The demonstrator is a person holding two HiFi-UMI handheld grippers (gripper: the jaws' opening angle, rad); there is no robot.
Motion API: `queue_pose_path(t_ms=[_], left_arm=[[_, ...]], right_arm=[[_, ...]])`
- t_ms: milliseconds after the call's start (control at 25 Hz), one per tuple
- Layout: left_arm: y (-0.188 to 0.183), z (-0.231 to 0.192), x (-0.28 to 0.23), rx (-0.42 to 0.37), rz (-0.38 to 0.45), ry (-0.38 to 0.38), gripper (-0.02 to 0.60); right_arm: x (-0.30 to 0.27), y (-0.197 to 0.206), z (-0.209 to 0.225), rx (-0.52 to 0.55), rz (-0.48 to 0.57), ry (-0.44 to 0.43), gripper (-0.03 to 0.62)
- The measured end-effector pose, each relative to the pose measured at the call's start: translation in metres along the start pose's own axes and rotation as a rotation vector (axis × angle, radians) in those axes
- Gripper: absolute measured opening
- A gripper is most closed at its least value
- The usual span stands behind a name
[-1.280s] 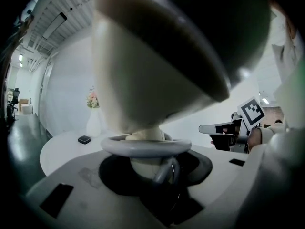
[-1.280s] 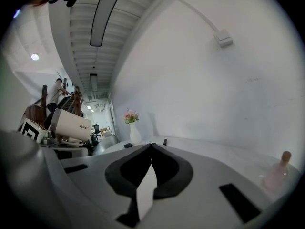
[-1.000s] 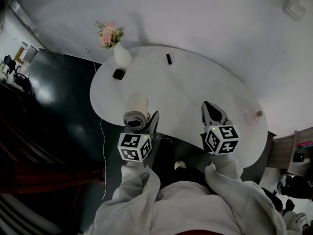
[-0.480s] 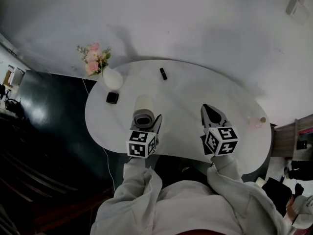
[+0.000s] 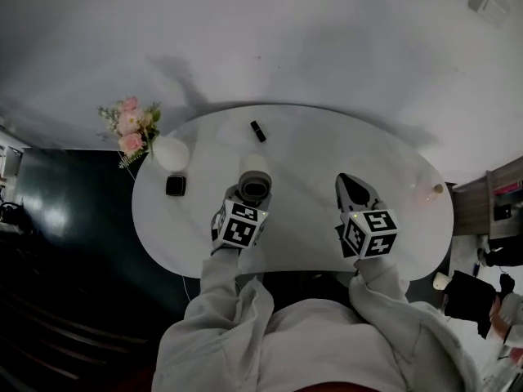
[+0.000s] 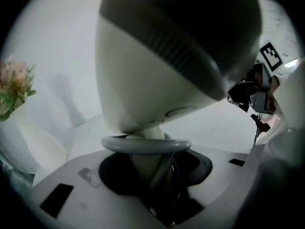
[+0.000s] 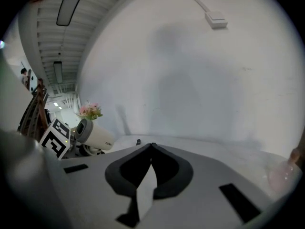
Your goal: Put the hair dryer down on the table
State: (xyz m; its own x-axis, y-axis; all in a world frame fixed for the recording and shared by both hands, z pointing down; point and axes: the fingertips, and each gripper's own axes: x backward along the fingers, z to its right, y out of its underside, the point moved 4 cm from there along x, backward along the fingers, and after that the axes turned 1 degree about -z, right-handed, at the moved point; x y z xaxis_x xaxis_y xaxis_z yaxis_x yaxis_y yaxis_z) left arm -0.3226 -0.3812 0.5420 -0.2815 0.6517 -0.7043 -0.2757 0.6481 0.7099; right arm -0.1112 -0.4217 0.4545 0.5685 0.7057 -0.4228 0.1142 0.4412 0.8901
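The hair dryer (image 5: 255,170) has a smooth, rounded cream barrel with a dark ribbed ring at its back end and a grey hanging loop at the top of its handle. The left claw (image 6: 155,173) grips that handle and tilts downward, holding the dryer over the near-left part of the glossy white, rounded surface (image 5: 310,158); whether it touches cannot be told. The barrel points toward the far wall. The right claw (image 7: 151,146) is closed and empty, held nearer level over the near right. Farther left stands a white vase (image 5: 169,152) of pink flowers (image 5: 131,125).
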Motion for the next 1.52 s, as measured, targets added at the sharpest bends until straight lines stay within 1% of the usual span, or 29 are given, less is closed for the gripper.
queue_pose_path(t_ms=[200,400,520,960,1200,1400,1520], left_arm=[[-0.008,-0.001,-0.024,-0.106,-0.084,0.057,0.189],[-0.01,0.008,-0.046,-0.163,-0.132,0.114,0.189],[-0.009,0.013,-0.057,-0.198,-0.161,0.128,0.189],[-0.009,0.023,-0.087,-0.34,-0.221,0.106,0.189],[-0.006,0.028,-0.1,-0.438,-0.255,0.074,0.19],[0.003,0.021,-0.108,-0.49,-0.302,0.031,0.192],[0.004,0.019,-0.108,-0.494,-0.309,0.024,0.193]], right_arm=[[0.0,0.001,0.002,-0.009,-0.003,0.034,0.049],[0.004,0.001,0.005,-0.012,-0.006,0.066,0.049],[0.006,0.003,0.005,-0.011,-0.008,0.076,0.049],[0.017,0.011,0.008,-0.024,-0.019,0.114,0.049],[0.021,0.013,0.01,-0.032,-0.019,0.124,0.049],[0.025,0.016,0.012,-0.04,-0.018,0.137,0.049],[0.029,0.017,0.013,-0.042,-0.017,0.142,0.049]])
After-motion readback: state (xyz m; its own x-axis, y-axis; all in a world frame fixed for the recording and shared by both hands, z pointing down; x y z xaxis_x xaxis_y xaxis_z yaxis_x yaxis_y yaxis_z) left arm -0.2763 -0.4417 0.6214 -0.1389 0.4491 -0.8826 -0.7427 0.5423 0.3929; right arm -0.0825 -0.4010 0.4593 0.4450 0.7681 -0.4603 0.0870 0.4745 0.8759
